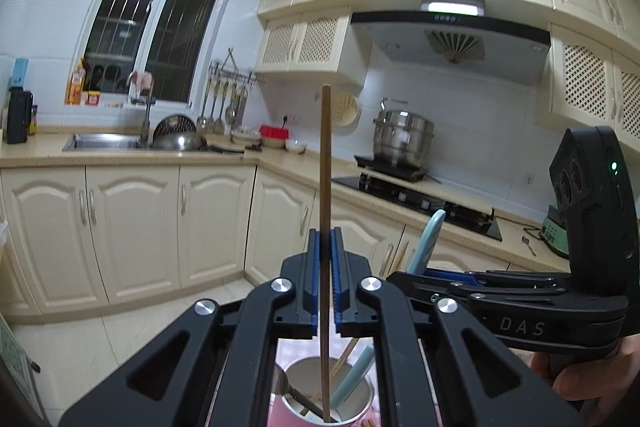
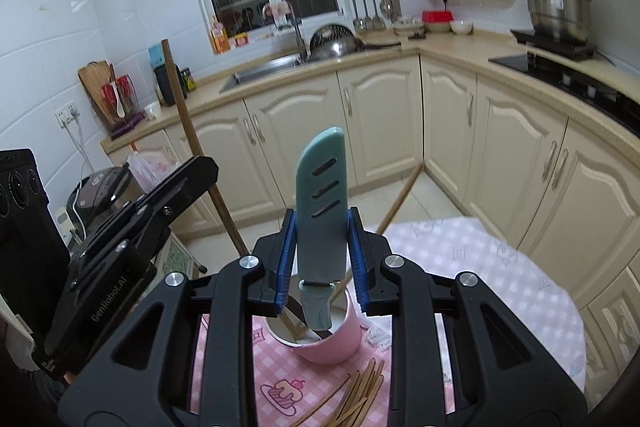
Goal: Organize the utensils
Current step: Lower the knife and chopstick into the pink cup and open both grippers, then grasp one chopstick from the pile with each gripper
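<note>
I pinch 1 chopstick (image 1: pixel 326 187) upright in my left gripper (image 1: pixel 325 247), its tip in the pink cup (image 2: pixel 324 343) at lower centre, ready to drop; my right gripper (image 2: pixel 322 239) clamps the sheathed knife (image 2: pixel 320 203) handle-down there too.

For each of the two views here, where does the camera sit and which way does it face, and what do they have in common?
Left wrist: rides the left gripper, facing sink and stove; the chopstick is clamped upright; the right gripper and a hand show.
Right wrist: rides the right gripper, facing sink and window, closed on the sheathed knife; the left gripper shows.
Shared: pink cup, both utensils.
</note>
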### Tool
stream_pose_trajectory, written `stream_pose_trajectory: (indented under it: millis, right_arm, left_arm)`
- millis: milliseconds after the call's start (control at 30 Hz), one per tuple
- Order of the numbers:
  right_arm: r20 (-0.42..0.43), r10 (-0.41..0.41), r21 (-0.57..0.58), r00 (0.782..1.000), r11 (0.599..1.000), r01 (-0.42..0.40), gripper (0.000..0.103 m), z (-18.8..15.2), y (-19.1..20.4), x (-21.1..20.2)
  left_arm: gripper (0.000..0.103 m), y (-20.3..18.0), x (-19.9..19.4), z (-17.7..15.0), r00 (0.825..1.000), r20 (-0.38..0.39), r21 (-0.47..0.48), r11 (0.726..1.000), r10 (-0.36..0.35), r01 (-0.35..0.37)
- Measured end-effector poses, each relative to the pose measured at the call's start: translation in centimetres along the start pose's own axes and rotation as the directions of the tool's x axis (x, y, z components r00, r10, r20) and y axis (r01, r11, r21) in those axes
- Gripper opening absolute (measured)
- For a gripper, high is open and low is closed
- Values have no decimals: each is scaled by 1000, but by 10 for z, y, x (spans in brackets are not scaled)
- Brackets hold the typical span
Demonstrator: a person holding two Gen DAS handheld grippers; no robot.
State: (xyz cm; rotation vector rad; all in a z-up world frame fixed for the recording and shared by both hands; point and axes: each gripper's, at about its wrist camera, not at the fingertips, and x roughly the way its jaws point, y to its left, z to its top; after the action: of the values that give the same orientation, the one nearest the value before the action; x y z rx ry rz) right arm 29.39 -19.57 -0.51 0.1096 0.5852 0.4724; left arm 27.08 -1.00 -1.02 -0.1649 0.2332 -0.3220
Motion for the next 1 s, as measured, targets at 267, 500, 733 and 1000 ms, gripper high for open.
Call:
stream_pose_trajectory:
  millis: [267,500,733,1000]
  right_arm:
    - [2,-13,73,1000,997,13,58,-7,-17,-3]
    - [63,-34,114,997,993,27,81,-8,-27,-27]
    - [74,-72,152,995,987,60,92,-11,-36,-49]
    - [16,-101,201,995,975,96,92,-32,-50,-68]
  left_arm:
    - [58,8,2,-17,998,-56,-8,1000,8,-8]
    - [89,7,-14,-13,998,-59,11,1000,19,-18]
    - [94,6,-33,-8,993,-103,45,997,62,-58]
    - [94,7,-53,-16,981,-163,67,993,103,-93]
